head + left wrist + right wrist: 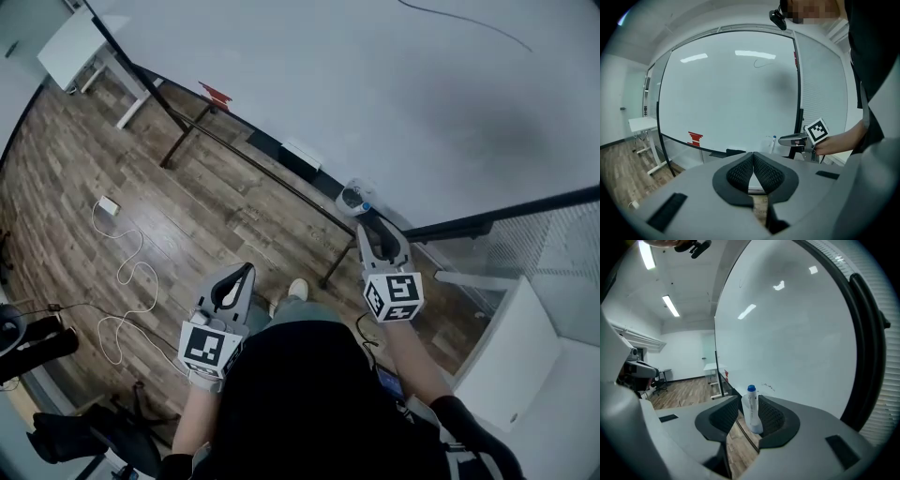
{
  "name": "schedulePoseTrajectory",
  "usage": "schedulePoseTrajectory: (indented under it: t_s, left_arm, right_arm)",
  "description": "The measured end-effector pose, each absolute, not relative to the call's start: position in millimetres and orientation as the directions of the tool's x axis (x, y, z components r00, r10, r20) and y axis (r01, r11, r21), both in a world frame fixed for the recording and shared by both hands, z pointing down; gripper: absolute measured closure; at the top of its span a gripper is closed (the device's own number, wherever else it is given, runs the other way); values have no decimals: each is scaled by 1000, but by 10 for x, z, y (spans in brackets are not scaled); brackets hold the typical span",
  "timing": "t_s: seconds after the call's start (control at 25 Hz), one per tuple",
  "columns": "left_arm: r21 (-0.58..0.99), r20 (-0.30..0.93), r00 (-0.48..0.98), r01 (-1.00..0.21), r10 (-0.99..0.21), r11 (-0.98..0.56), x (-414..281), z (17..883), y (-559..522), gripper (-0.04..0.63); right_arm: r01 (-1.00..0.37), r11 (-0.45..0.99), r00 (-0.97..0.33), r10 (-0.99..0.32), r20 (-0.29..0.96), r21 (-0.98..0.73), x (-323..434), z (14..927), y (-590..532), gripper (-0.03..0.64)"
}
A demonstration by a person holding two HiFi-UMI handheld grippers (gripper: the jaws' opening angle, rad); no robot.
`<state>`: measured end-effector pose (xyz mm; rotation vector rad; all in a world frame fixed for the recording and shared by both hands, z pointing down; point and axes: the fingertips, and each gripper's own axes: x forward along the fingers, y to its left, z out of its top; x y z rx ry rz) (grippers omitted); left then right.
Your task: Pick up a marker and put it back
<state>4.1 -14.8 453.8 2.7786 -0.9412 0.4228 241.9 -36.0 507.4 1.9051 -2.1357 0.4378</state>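
A white marker with a blue cap (751,409) stands upright in a clear holder (352,199) at the foot of the whiteboard (375,84). My right gripper (380,225) is open, with its jaws level on either side of the marker and its pads (772,416) clear of it. Lower and to the left, my left gripper (241,274) is shut and empty, its pads (740,171) touching at the tips. The left gripper view shows the marker (774,142) just ahead of the right gripper (783,139).
A black eraser (300,161) and a red item (216,94) rest along the whiteboard's lower rail. A white cable (122,272) lies on the wooden floor. There is a white table (80,47) at the far left and a white cabinet (525,375) at the right.
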Motion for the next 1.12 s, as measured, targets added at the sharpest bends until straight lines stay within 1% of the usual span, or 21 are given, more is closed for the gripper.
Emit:
schedulePoseTrajectory:
  t_s: [0.12,0.32,0.36,0.4,0.48,0.84,1.12]
  left_arm:
    - [95,334,739,-644,-585,-759,47,4580,-256,574]
    - [75,358,710,-669,-606,-739,-29,4660,-448,575]
    - [74,361,708,-671,-608,-737,-39,4667,-487,575]
    - [68,363,708,-669,-606,-740,-50,4684,-514,575]
    - [56,366,706,-667,-606,-743,-71,4717,-557,575]
    - [66,367,701,-675,-611,-735,-196,4749,-728,575]
    - [82,346,705,-680,-619,-729,-333,4747,-840,575]
  right_arm:
    - [-991,122,-133,-912,389,-52,2443,5165,-530,479]
    - [-991,133,-134,-905,403,-31,2461,5238,-774,480]
    - [-991,132,-131,-905,405,-25,2465,5240,-814,486]
    - [-991,132,-128,-905,405,-18,2467,5238,-851,506]
    - [-990,139,-130,-905,406,-6,2465,5235,-922,517]
    - [-986,163,-139,-886,442,18,2407,5230,-1173,517]
    - [-984,171,-129,-887,444,56,2320,5012,-1303,517]
